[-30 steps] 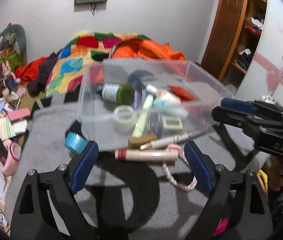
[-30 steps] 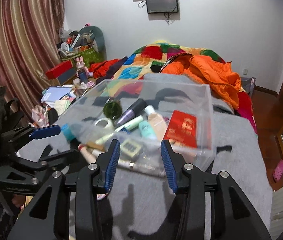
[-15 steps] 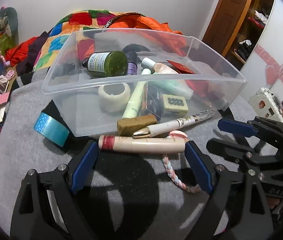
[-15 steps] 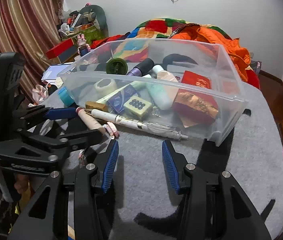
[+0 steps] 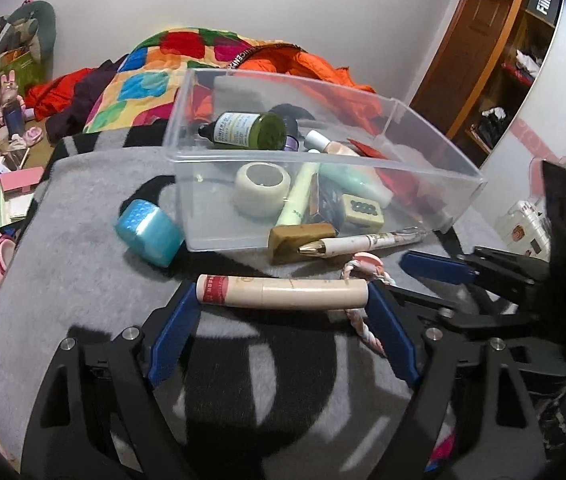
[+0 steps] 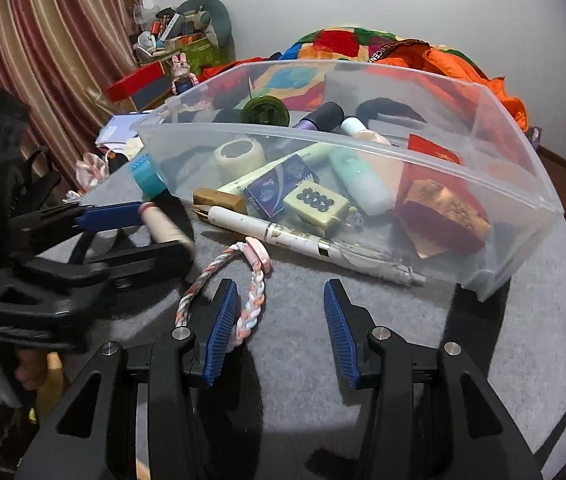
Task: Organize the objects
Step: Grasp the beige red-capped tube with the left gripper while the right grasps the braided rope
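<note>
Both your grippers are spread apart: the left straddles the tube, the right hovers beside the braid near the bin.

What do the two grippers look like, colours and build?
Both match. The left gripper and right gripper have matte black, angular plastic frames with triangular cut-outs, round silver screw heads at the joints, and two long fingers faced with ribbed blue pads. No cables or sleeves show. Seen from the right camera, the left gripper's body carries faint raised lettering, too blurred to read.
</note>
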